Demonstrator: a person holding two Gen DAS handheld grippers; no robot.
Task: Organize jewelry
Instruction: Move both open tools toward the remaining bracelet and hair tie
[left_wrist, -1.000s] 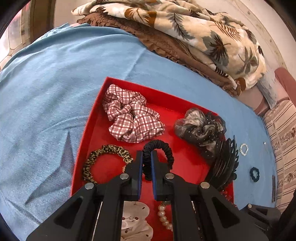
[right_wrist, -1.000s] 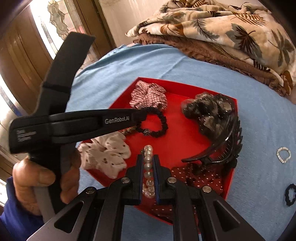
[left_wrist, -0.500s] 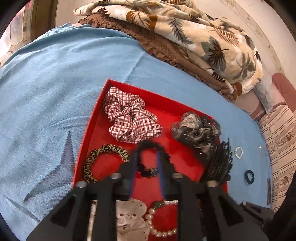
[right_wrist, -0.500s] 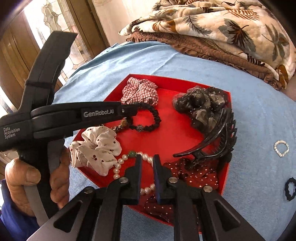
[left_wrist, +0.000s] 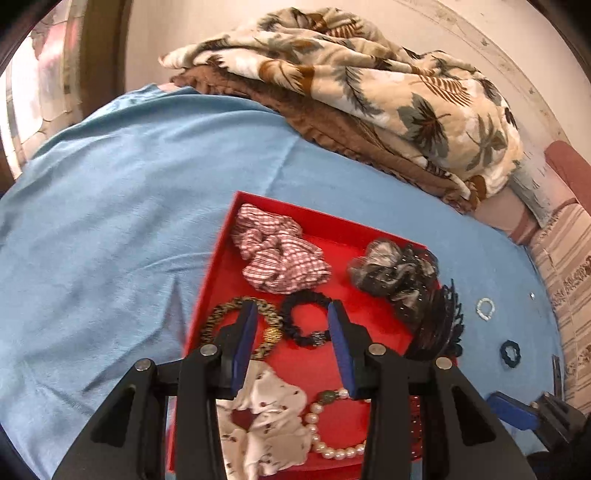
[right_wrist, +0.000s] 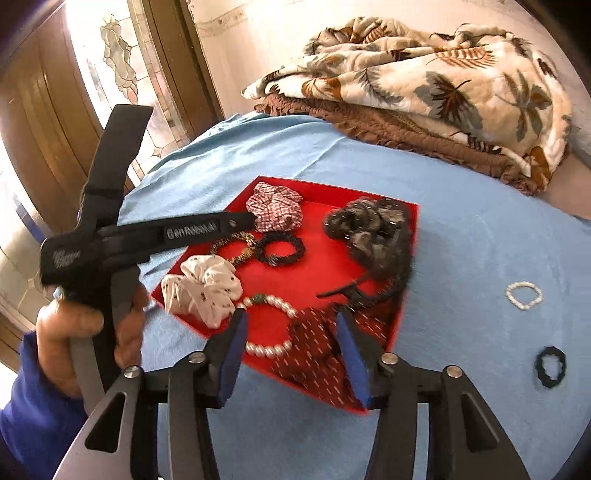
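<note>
Two gaping, empty tongs, left and right, over one red tray of four scrunchies.

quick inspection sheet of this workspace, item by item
surface: blue sheet on a bed
job's things: red tray holds scrunchies, black hair tie, pearl bracelet, claw clip; white bead ring and dark hair tie lie on the sheet outside it
clutter: folded blankets
grippers: left tongs open, empty; right tongs open, empty
cables: nothing seen
surroundings: glazed wooden door, wall
</note>
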